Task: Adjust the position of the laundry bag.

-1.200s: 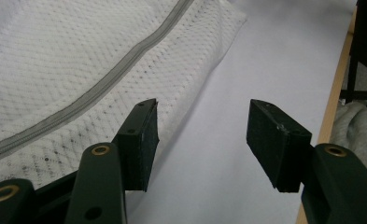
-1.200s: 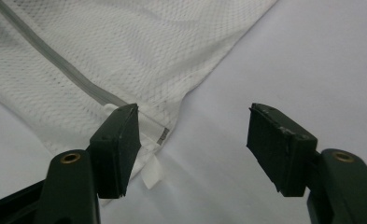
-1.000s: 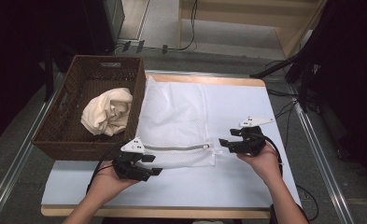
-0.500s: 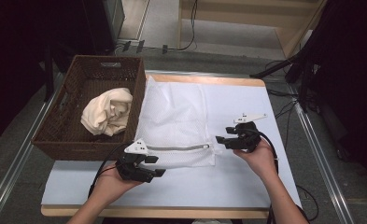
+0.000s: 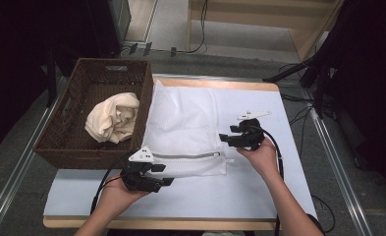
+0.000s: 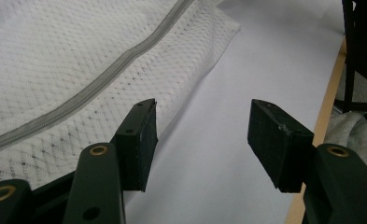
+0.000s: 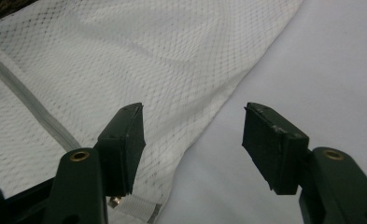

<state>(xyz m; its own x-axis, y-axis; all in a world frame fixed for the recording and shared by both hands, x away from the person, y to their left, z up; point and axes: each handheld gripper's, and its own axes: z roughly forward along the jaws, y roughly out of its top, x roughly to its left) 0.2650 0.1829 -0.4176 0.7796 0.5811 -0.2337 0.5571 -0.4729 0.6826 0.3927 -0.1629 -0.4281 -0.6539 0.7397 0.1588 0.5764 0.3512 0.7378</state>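
Two grippers sit at the near end of a white mesh bag [image 5: 185, 128] that lies flat on the table [image 5: 259, 196], its left edge against a brown basket [image 5: 82, 147].

The left gripper [image 5: 163, 174] rests on the table at the bag's near left corner, by the start of the grey zipper [image 5: 188, 156]. In the left gripper view its jaws stand apart with nothing between them but bare white table cover. The left pad [image 6: 141, 135] sits over the bag's hem, while the right pad [image 6: 274, 140] is well clear of the mesh, near the wooden table edge. The zipper runs diagonally past, up and to the left of the jaws. I cannot tell whether the left pad touches the mesh.

The right gripper [image 5: 226, 140] hangs just beside the bag's right edge, close to the zipper's far end, pointing left towards the bag. Its jaws have just been closing a little, yet they stand wide and grip nothing. In the right gripper view the bag's edge runs slantwise up through the gap: mesh lies by the left pad [image 7: 125, 144], bare cover by the right pad [image 7: 272, 144]. The zipper pull [image 7: 118, 201] and its white end tab [image 7: 139, 207] show just below the left jaw.

A cream cloth [image 5: 113, 118] lies bunched in the basket, apart from both grippers.
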